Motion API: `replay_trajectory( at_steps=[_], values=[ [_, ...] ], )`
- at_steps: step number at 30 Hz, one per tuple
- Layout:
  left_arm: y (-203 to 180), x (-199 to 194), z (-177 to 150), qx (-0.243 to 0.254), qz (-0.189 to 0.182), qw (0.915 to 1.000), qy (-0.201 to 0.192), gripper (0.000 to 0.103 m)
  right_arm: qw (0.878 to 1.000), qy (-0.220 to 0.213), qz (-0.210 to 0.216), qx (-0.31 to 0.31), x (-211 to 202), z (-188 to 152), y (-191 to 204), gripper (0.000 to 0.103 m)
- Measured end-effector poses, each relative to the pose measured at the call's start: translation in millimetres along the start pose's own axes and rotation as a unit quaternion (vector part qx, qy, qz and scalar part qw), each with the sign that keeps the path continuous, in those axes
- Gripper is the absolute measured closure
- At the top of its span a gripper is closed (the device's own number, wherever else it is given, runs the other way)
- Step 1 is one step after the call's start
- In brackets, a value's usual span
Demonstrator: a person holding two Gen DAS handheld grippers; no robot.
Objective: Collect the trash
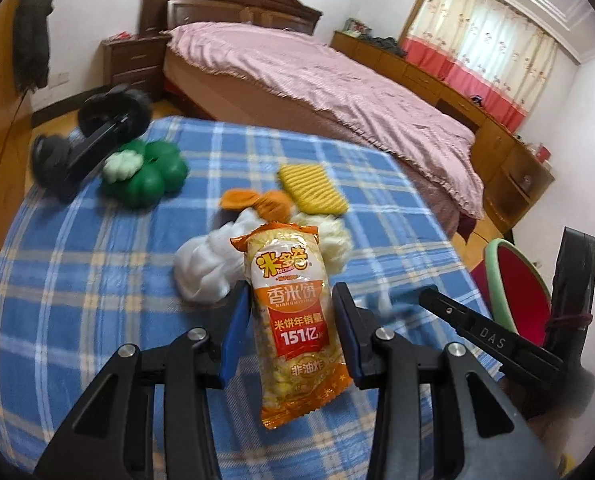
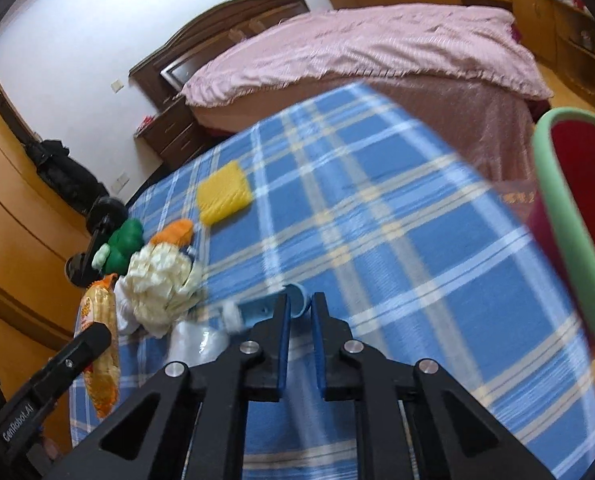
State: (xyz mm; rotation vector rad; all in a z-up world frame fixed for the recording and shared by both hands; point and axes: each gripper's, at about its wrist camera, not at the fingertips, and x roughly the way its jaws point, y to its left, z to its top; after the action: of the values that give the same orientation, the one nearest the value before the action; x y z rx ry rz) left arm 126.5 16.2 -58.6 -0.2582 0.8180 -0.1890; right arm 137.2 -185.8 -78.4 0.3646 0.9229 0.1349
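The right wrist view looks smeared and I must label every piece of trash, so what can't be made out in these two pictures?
- Light blue item at the right gripper: motion blur in both views; its kind and whether the jaws pinch it are unclear.
- Red bin: cut off by the right edge; inside hidden.
- Snack packet in the left gripper: small print unreadable.
- White bag: partly behind the packet; contents unseen.

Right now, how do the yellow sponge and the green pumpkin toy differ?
The yellow sponge is a flat, ribbed rectangle; the green pumpkin toy is round and lobed, with a pale top. The sponge lies clear of other things, while the pumpkin toy sits at the cloth's edge against a black dumbbell. Both rest untouched on the blue plaid cloth; neither is held by a gripper.
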Motion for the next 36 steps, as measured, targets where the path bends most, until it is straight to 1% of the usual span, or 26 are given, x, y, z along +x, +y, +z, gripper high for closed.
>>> replay_trajectory(
  at_steps=[1,5,10,13,16,19,26,32,36],
  values=[
    [-2.0,1.8,2.3,0.004,-0.006,1.0000,-0.002,0.061,1.000,-0.006,-0.003,0.002,-3.4,1.8,-3.8,0.098],
    [-12.2,14.1,10.6,0.028,-0.036,0.9990,0.002,0.061,0.999,-0.026,-0.021,0.016,-13.4,5.1,-17.0,0.098],
    [-25.7,26.3,12.9,0.048,-0.059,0.9970,0.015,0.061,0.997,-0.051,-0.039,0.042,-31.6,5.2,-32.2,0.099],
    [-37.4,26.5,8.4,0.059,-0.067,0.9959,0.015,0.061,0.995,-0.074,-0.050,0.048,-49.2,3.4,-40.3,0.099],
    [-48.8,23.9,5.1,0.058,-0.078,0.9951,0.020,0.061,0.992,-0.094,-0.061,0.051,-67.6,1.9,-49.3,0.099],
    [-61.0,17.2,3.9,0.065,-0.080,0.9946,0.014,0.061,0.990,-0.111,-0.062,0.056,-84.6,1.1,-59.1,0.099],
    [-101.0,6.2,4.4,0.093,-0.090,0.9917,-0.005,0.061,0.982,-0.159,-0.067,0.071,-120.4,-2.2,-80.7,0.099],
    [-146.0,4.2,2.3,0.128,-0.113,0.9851,-0.016,0.061,0.973,-0.196,-0.082,0.091,-151.5,-4.3,-107.2,0.099],
    [-176.9,11.3,2.3,0.141,-0.134,0.9809,-0.009,0.061,0.968,-0.209,-0.091,0.109,-164.7,-4.6,-128.3,0.099]
  ],
)
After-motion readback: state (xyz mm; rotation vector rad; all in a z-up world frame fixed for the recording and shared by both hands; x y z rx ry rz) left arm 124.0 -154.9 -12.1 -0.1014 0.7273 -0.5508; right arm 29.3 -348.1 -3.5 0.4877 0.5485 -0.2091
